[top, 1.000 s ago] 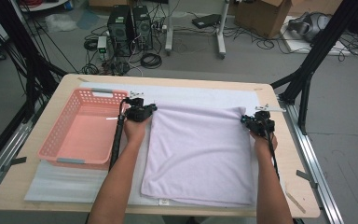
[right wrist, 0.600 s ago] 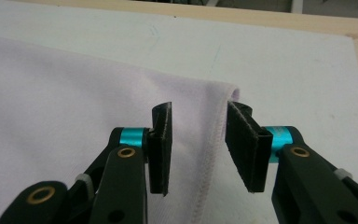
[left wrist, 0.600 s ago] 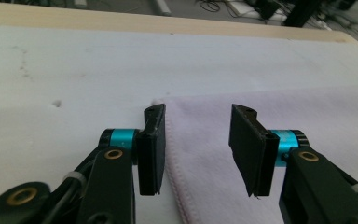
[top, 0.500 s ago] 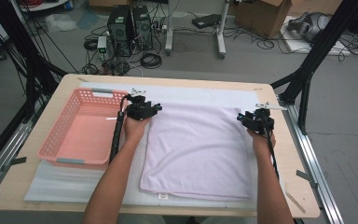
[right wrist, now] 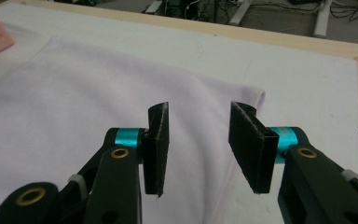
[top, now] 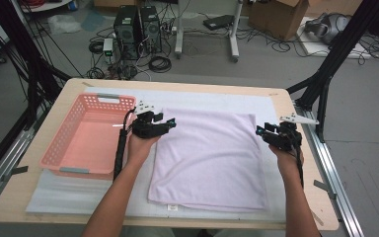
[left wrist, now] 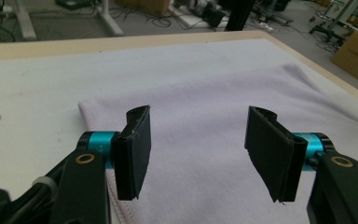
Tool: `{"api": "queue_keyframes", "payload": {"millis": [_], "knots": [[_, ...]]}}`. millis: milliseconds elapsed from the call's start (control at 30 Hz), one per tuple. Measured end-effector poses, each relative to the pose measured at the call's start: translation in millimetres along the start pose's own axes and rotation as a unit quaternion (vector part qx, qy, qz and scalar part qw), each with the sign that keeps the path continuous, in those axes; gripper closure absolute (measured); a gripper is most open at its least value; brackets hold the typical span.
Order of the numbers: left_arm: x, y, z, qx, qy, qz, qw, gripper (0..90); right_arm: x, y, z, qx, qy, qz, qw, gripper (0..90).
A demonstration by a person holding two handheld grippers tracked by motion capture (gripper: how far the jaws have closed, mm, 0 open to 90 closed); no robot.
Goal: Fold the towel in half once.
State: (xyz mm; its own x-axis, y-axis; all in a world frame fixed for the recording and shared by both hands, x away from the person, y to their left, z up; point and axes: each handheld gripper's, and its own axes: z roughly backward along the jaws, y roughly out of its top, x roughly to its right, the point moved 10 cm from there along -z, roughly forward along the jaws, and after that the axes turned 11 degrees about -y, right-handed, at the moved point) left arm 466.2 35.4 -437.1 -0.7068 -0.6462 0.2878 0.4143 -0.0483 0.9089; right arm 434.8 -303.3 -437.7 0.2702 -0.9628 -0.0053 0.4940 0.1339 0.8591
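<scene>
A pale lilac towel (top: 209, 158) lies folded and flat on the white mat (top: 202, 100). My left gripper (top: 169, 123) hovers over the towel's far left corner. In the left gripper view its jaws have just been opening and my left gripper (left wrist: 198, 140) stands open, with the towel (left wrist: 205, 84) lying below and nothing between the pads. My right gripper (top: 261, 132) hovers by the far right corner. In the right gripper view its jaws have also just been opening and my right gripper (right wrist: 200, 137) is open above the towel (right wrist: 74, 93), with the hem's corner just beyond.
A pink plastic basket (top: 54, 154) stands on the left of the wooden table (top: 10, 200), close beside my left forearm. Black frame posts rise at the table's left and right sides. Cables and computer cases sit on the floor beyond.
Both grippers were shut at the towel's far corners and have let go and opened. Both hands have lifted and drawn back a little towards the person. The towel now lies flat.
</scene>
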Motion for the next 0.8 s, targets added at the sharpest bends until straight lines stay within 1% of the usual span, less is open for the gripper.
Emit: {"api": "queue_keyframes", "payload": {"millis": [67,100,167,200,233,267,400,433,467,500,533,633,700,800], "knots": [[4.6,-0.2,0.1,-0.005,-0.006,-0.007,0.9999,41.3,1.8,-7.3,4.8,-0.005,0.002,0.001,1.0000,54.7],[6.3,-0.3,-0.3,-0.006,-0.007,-0.009,0.9999,41.3,1.8,-11.1,8.6,-0.003,0.005,-0.003,1.0000,53.7],[13.0,-1.6,-2.6,-0.010,-0.010,-0.019,0.9997,41.3,-0.3,-19.5,14.0,-0.005,0.009,0.000,0.9999,51.8],[15.3,-2.1,-3.3,-0.012,-0.009,-0.026,0.9995,41.3,-2.1,-24.3,16.2,-0.008,0.015,-0.002,0.9999,51.5],[17.3,-2.4,-3.9,-0.010,-0.008,-0.029,0.9995,41.1,-2.5,-29.1,17.4,-0.009,0.018,0.000,0.9998,51.0],[20.3,-3.6,-4.0,-0.011,-0.012,-0.031,0.9994,41.1,-2.3,-32.8,17.9,-0.011,0.018,0.002,0.9998,50.5],[27.8,-10.2,-1.6,-0.014,-0.016,-0.034,0.9992,40.8,-3.6,-47.6,21.3,-0.014,0.026,0.001,0.9996,49.5],[29.3,-12.1,0.0,-0.015,-0.015,-0.036,0.9991,40.8,-3.8,-49.4,22.0,-0.013,0.026,0.004,0.9996,49.5],[30.7,-13.8,1.4,-0.021,-0.017,-0.034,0.9991,40.7,-5.1,-52.2,23.7,-0.014,0.028,0.004,0.9995,49.4],[32.2,-14.2,3.5,-0.020,-0.017,-0.033,0.9991,40.3,-5.6,-54.1,25.1,-0.013,0.028,0.006,0.9995,49.4],[34.0,-14.1,6.3,-0.013,-0.014,-0.036,0.9992,40.2,-6.1,-55.9,26.8,-0.012,0.028,0.006,0.9995,49.4],[38.1,-18.9,13.3,-0.020,-0.014,-0.042,0.9988,40.6,-7.2,-61.2,32.7,-0.007,0.030,0.005,0.9995,49.5],[40.1,-23.3,17.5,-0.021,-0.012,-0.043,0.9988,40.7,-8.0,-65.2,37.2,-0.008,0.028,0.008,0.9996,49.9],[42.6,-31.3,23.2,-0.024,-0.013,-0.043,0.9987,40.9,-7.5,-69.9,47.7,0.000,0.021,0.021,0.9996,50.1]]}}
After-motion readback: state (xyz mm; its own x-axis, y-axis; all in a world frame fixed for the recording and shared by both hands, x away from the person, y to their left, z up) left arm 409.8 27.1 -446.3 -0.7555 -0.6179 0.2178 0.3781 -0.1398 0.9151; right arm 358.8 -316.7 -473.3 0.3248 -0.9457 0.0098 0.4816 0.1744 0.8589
